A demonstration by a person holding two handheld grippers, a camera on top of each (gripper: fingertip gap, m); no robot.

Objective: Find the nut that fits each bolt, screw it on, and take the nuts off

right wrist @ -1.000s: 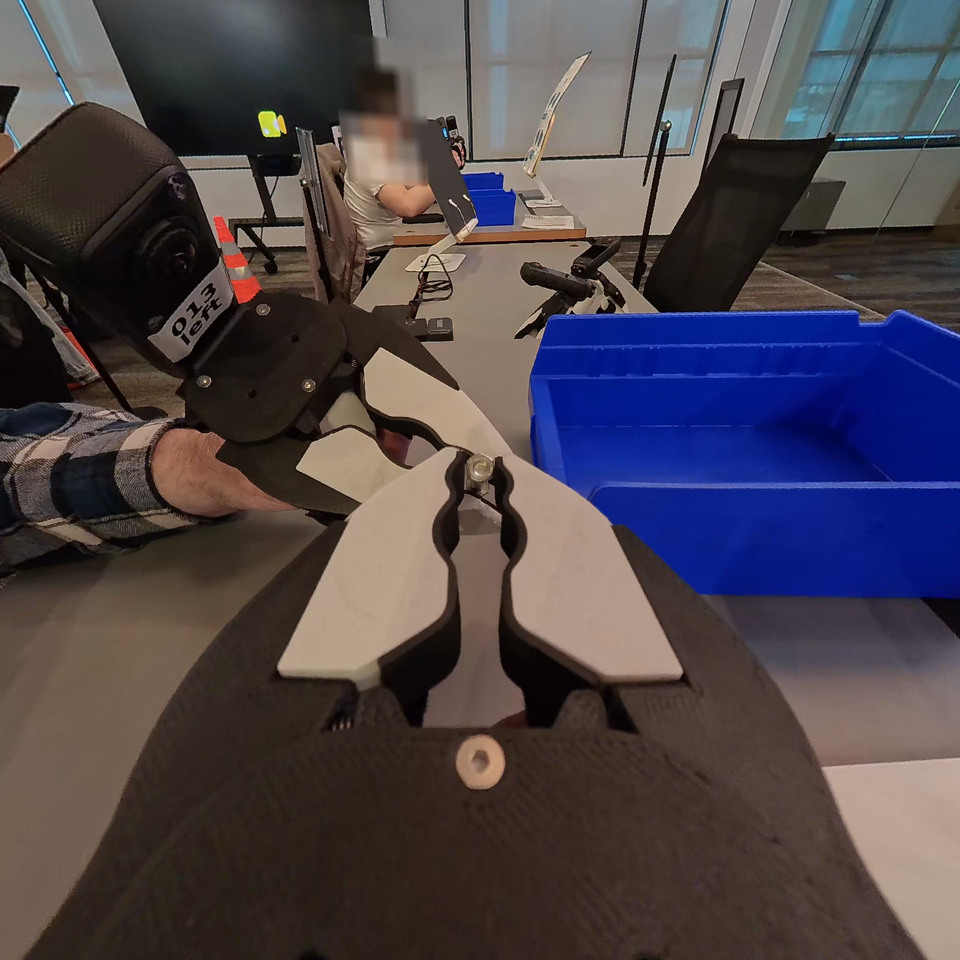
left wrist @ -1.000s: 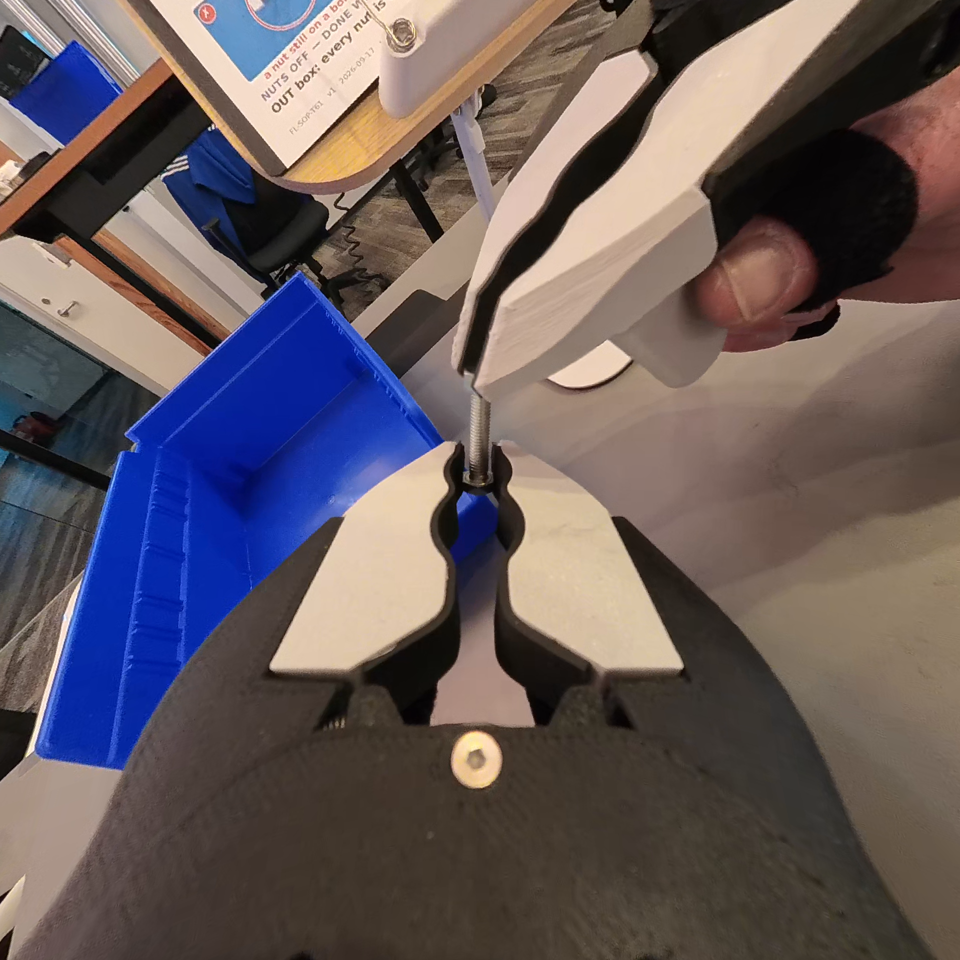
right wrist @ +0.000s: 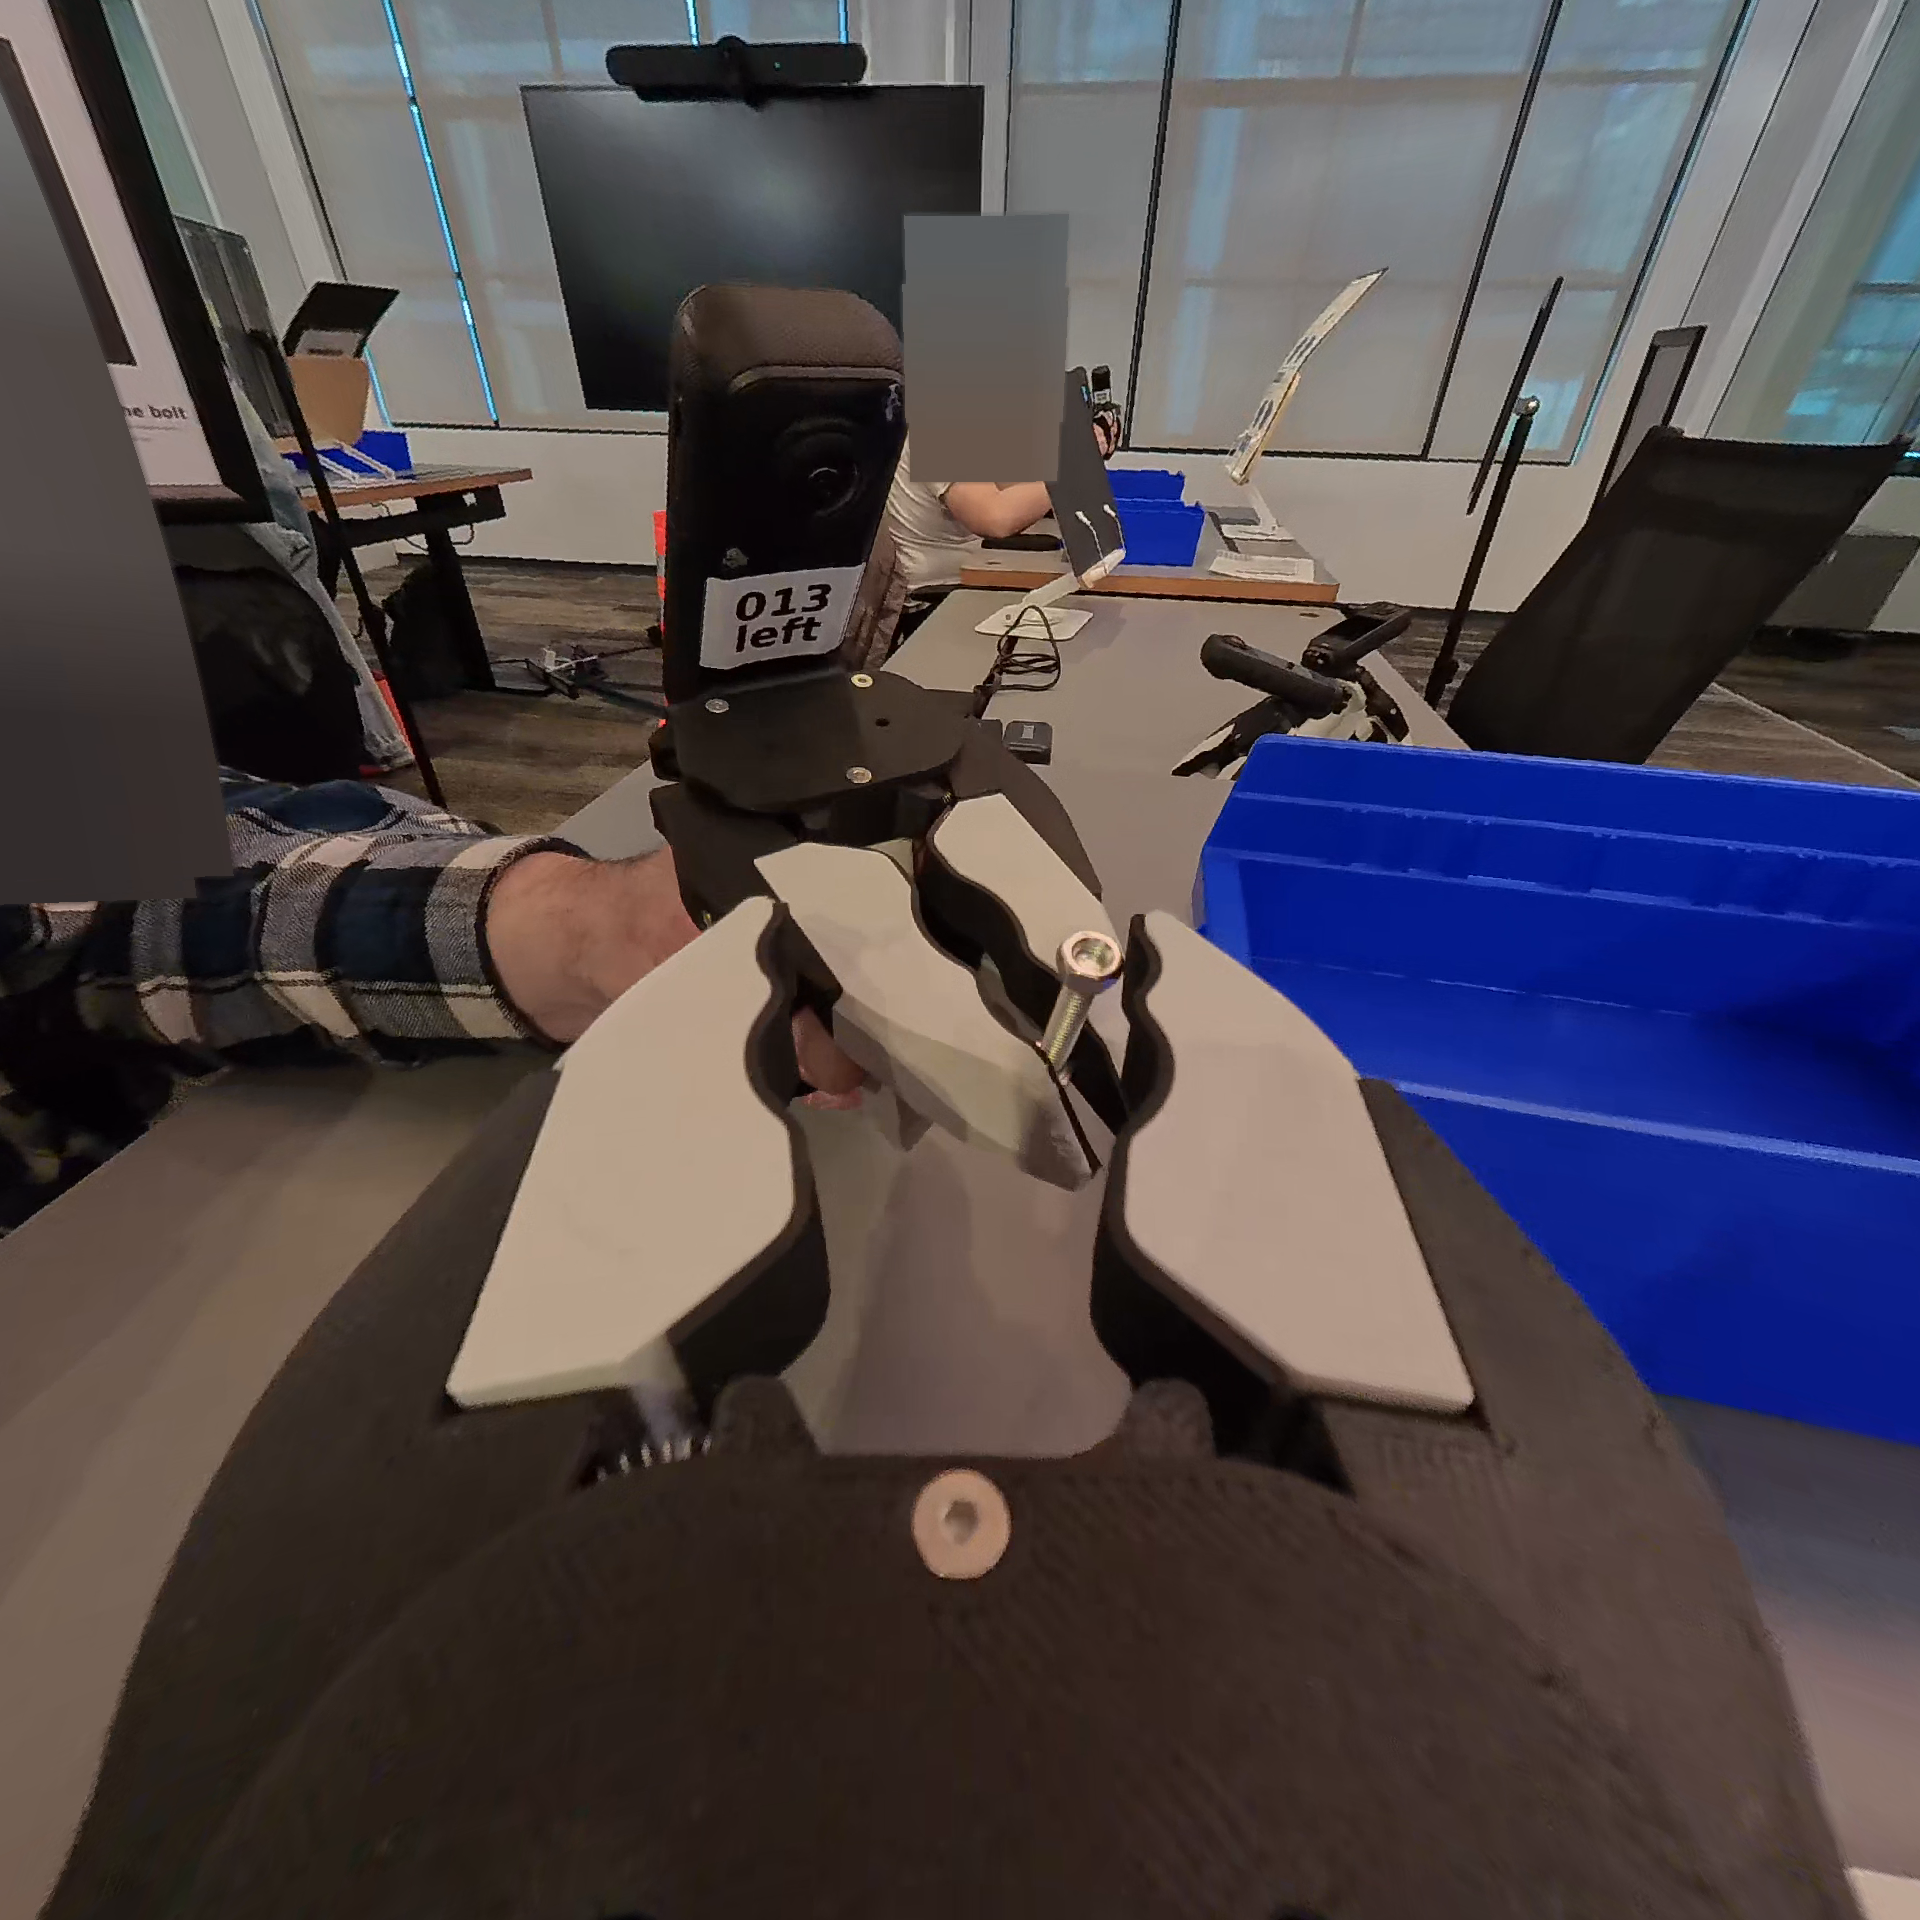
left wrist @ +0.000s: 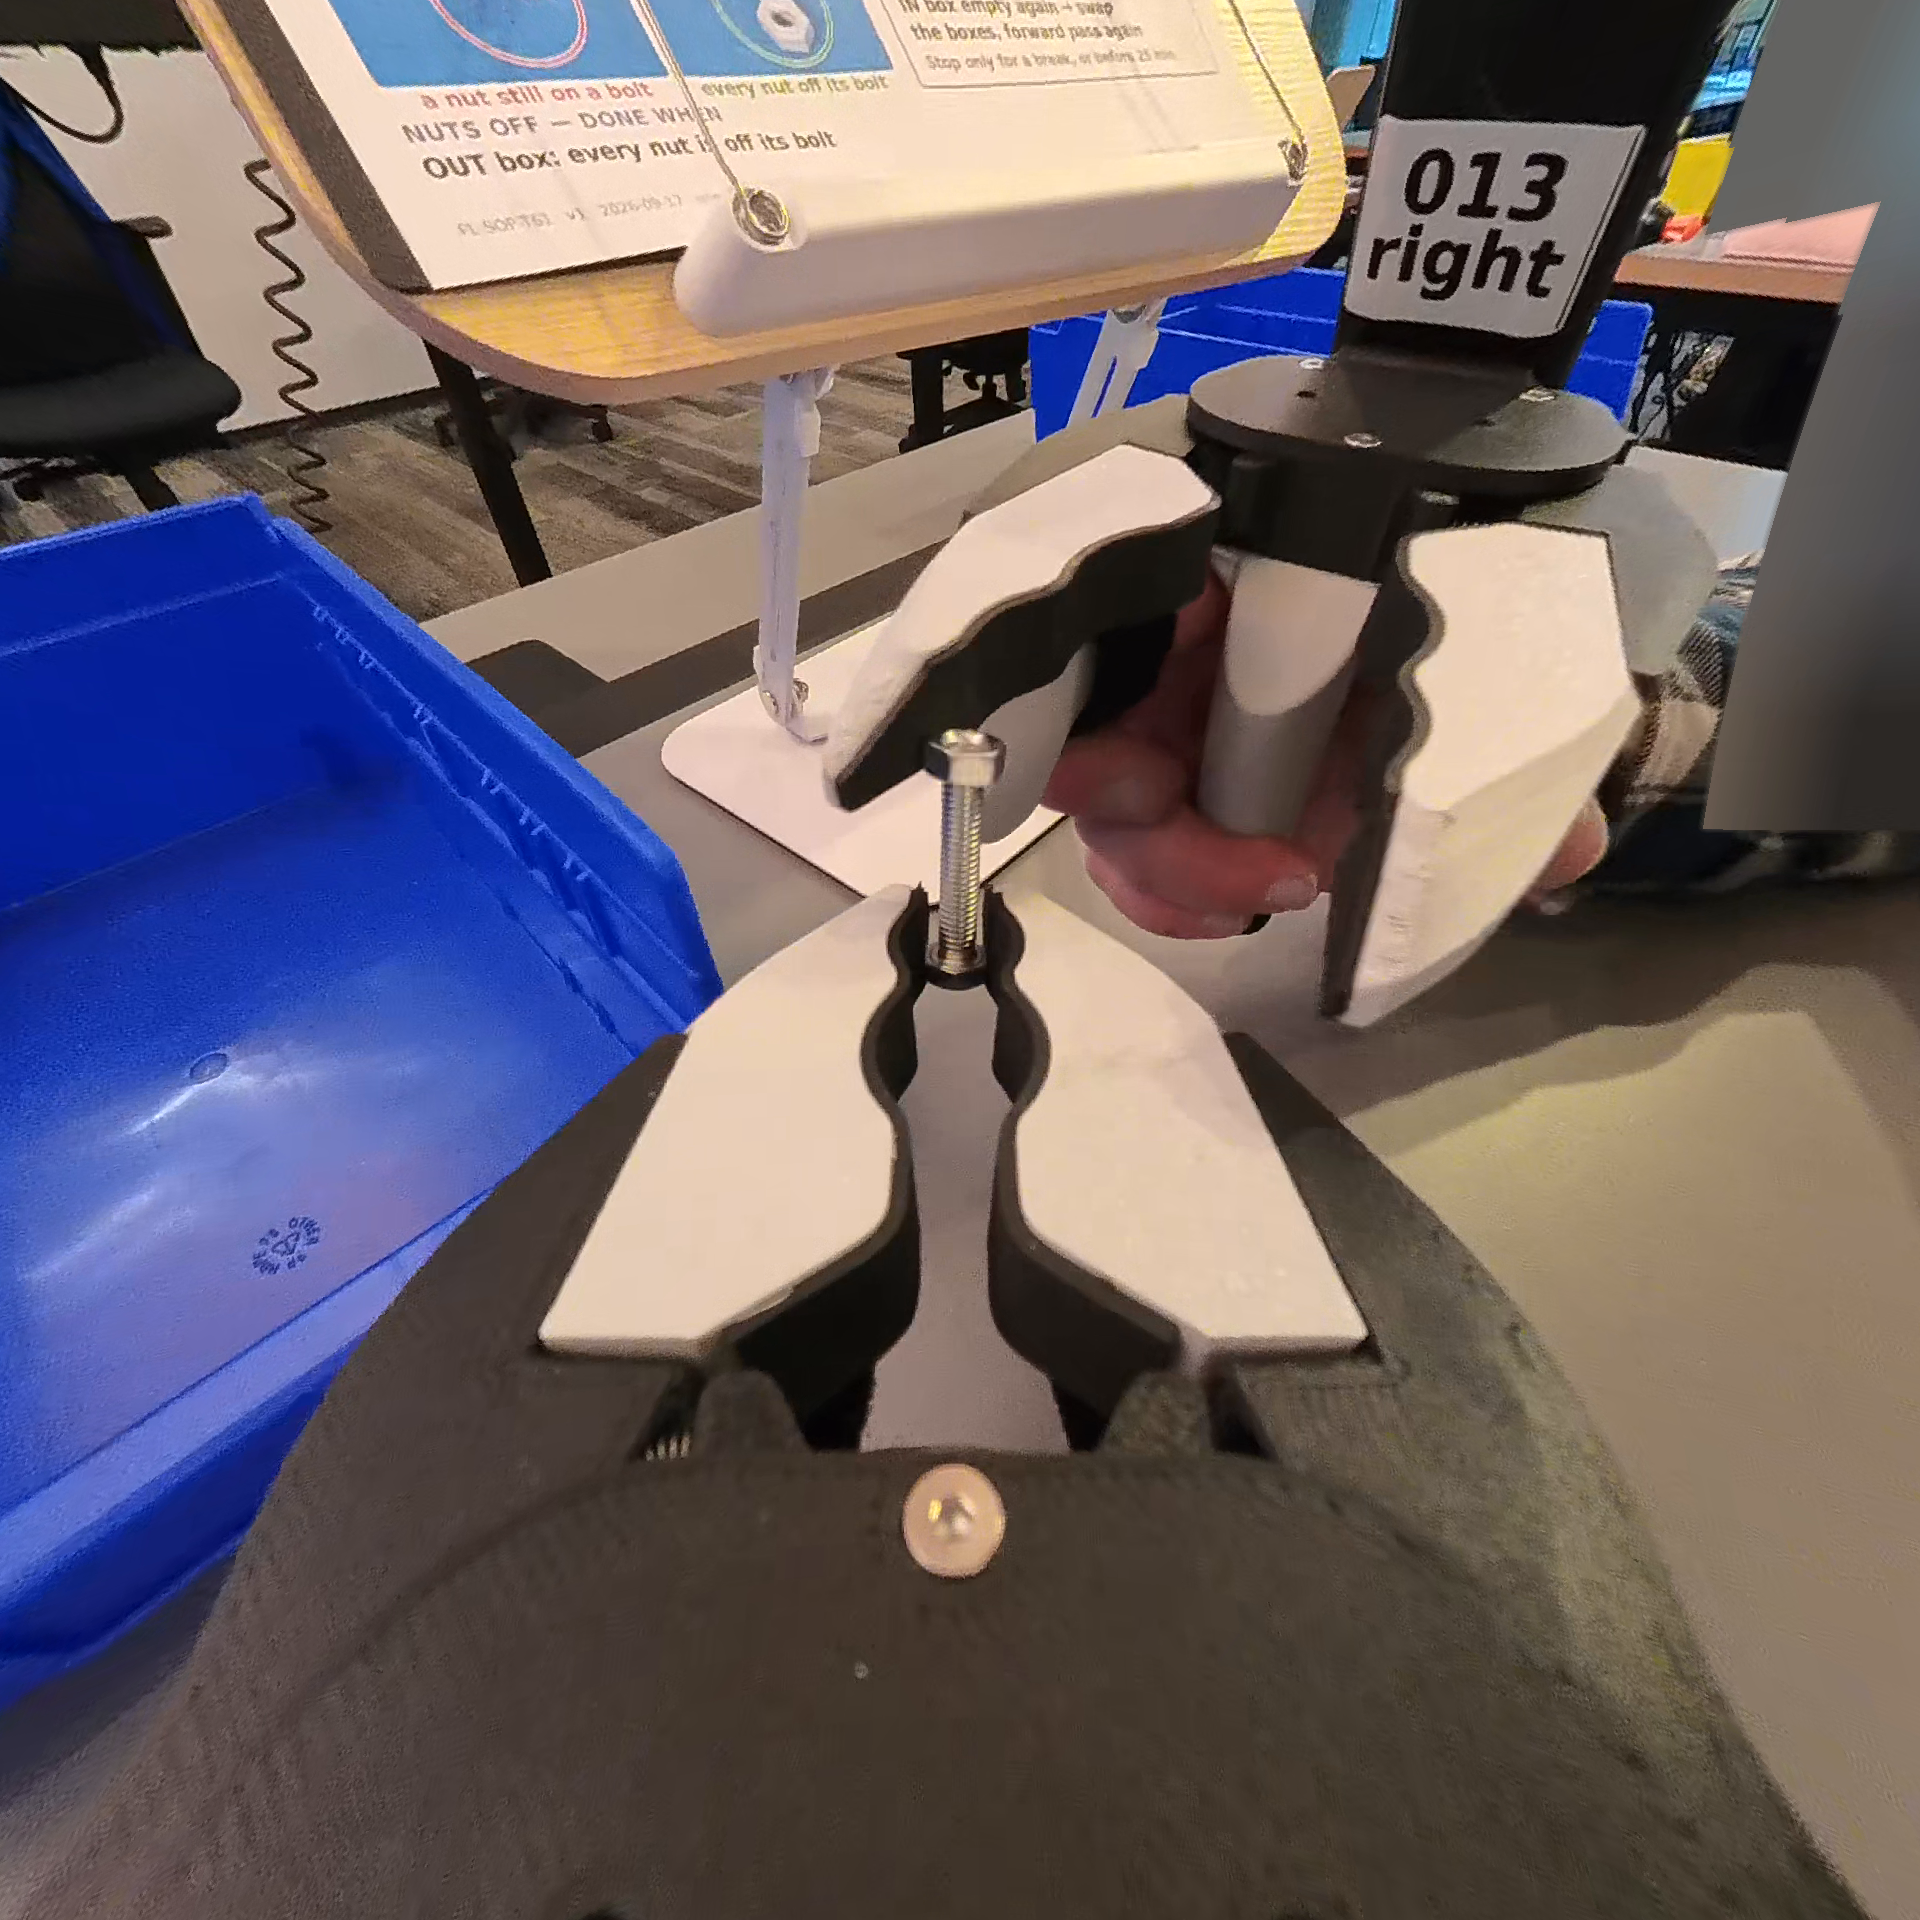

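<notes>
Left gripper: clamped on the nut at the bolt foot.
Right gripper: spread wide, nothing gripped.
Bin: beside.

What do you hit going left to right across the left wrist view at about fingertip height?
Blue bin → bolt standing up from the left gripper, a nut on its lower end between the fingertips → hand on the right gripper's handle → the open right gripper's far finger.
</notes>
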